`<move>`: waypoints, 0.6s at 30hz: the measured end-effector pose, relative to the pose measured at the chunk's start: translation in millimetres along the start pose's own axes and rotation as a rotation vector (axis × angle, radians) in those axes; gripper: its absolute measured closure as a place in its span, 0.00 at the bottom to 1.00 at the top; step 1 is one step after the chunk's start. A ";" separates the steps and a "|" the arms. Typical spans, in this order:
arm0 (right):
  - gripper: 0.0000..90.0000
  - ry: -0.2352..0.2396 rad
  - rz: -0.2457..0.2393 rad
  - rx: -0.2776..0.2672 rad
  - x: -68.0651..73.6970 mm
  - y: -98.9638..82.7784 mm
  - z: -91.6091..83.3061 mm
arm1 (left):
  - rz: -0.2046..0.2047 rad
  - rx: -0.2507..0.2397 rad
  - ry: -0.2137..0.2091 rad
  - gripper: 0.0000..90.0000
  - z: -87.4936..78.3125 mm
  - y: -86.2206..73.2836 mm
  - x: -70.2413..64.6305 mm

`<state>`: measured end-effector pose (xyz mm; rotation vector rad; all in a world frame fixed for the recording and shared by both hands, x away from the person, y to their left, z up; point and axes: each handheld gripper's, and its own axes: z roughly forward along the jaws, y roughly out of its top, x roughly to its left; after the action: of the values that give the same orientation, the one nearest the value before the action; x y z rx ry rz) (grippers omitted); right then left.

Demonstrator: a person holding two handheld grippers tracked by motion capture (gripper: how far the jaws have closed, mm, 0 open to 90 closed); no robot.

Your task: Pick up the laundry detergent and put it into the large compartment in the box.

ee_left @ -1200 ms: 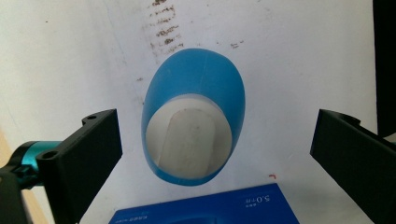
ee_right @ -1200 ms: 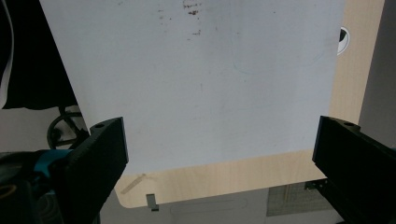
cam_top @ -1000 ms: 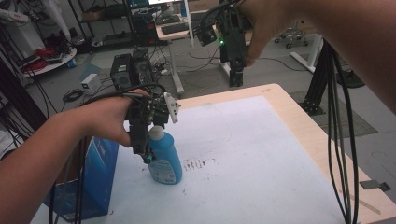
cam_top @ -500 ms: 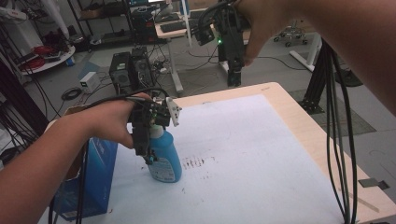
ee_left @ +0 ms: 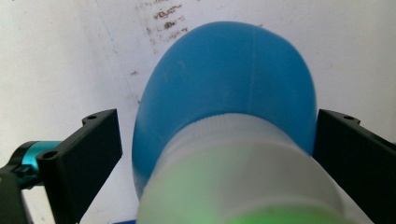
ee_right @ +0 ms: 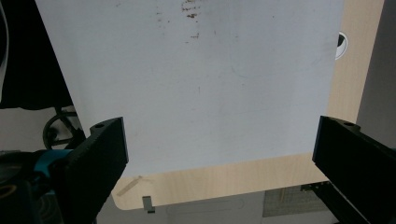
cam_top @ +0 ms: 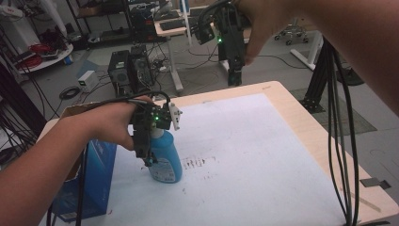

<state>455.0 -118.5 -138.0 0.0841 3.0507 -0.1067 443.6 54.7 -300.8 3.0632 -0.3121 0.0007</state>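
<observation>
Two grippers in play; the left gripper sits left of centre in the high view, pointing down over the blue bottle, which stands upright on the white sheet of the worktop; the person's left hand wraps the tool from the left of the frame; a green light glows on its body.

Down the left gripper view, the blue bottle swells up the middle of the frame with its white cap closest to the lens; the right jaw lies against the bottle's flank, while a sliver of white sheet shows between the left jaw and the bottle; so the jaws bracket it rather than clamp it, spread apart.

Just left of the bottle, at the lower left of the high view, a blue carton stands at the worktop's edge; dark smudges mark the sheet just right of the bottle.

Up at the top centre of the high view, the right gripper hangs high above the far edge; in the right gripper view its jaws stand wide apart, grasping nothing, with the white sheet and the pale wooden rim below.
</observation>
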 end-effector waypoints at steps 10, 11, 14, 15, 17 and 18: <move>0.03 0.002 0.000 -0.003 -0.1 -0.6 0.5 | -0.003 0.020 0.008 0.09 1.3 -1.5 1.7; 0.03 0.001 0.000 -0.002 0.2 -0.1 0.5 | -0.004 0.018 0.011 0.09 1.3 -1.7 1.8; 0.03 -0.002 -0.001 -0.005 0.7 0.5 -0.2 | -0.003 0.018 0.022 0.09 1.1 -1.9 1.4; 0.03 0.000 0.003 -0.004 1.1 0.6 -0.1 | -0.003 0.017 0.021 0.09 0.8 -1.9 1.2; 0.03 -0.001 -0.001 -0.001 0.6 0.7 0.4 | -0.003 0.020 0.028 0.09 0.7 -1.8 0.7; 0.03 -0.002 -0.004 -0.002 0.3 0.7 0.6 | -0.003 0.019 0.027 0.09 0.6 -1.8 0.5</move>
<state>454.8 -117.8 -138.7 0.0777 3.0492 -0.1040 444.4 56.3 -301.5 3.0798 -0.3080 0.0444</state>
